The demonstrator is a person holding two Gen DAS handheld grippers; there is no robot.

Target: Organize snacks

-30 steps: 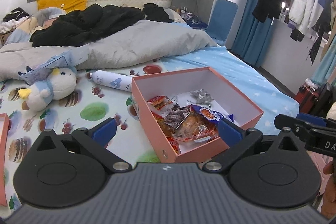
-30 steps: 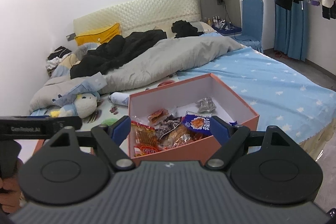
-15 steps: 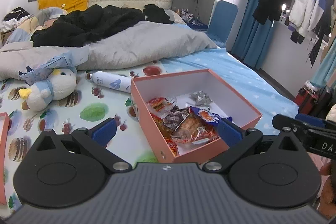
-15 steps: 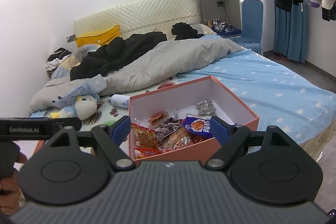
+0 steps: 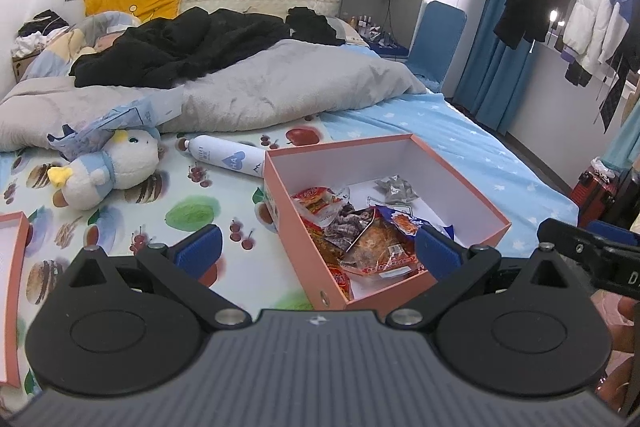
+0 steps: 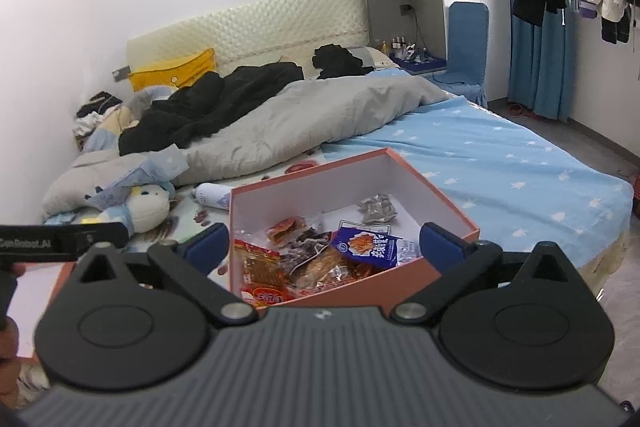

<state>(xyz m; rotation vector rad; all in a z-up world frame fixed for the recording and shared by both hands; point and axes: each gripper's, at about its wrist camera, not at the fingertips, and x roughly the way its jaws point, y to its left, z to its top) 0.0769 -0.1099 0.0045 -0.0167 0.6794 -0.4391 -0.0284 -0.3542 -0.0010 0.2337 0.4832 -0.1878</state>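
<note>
Both grippers' fingers stand spread, the right gripper [image 6: 323,241] just widened, snacks [image 6: 320,259] between them unpinched. Only the left gripper [image 5: 316,247] view shows the bottle [image 5: 226,159] whole, beyond its fingers.

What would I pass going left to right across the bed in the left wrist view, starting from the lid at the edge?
Pink box lid → plush toy → white bottle → pink box holding snack packets → right gripper.
</note>
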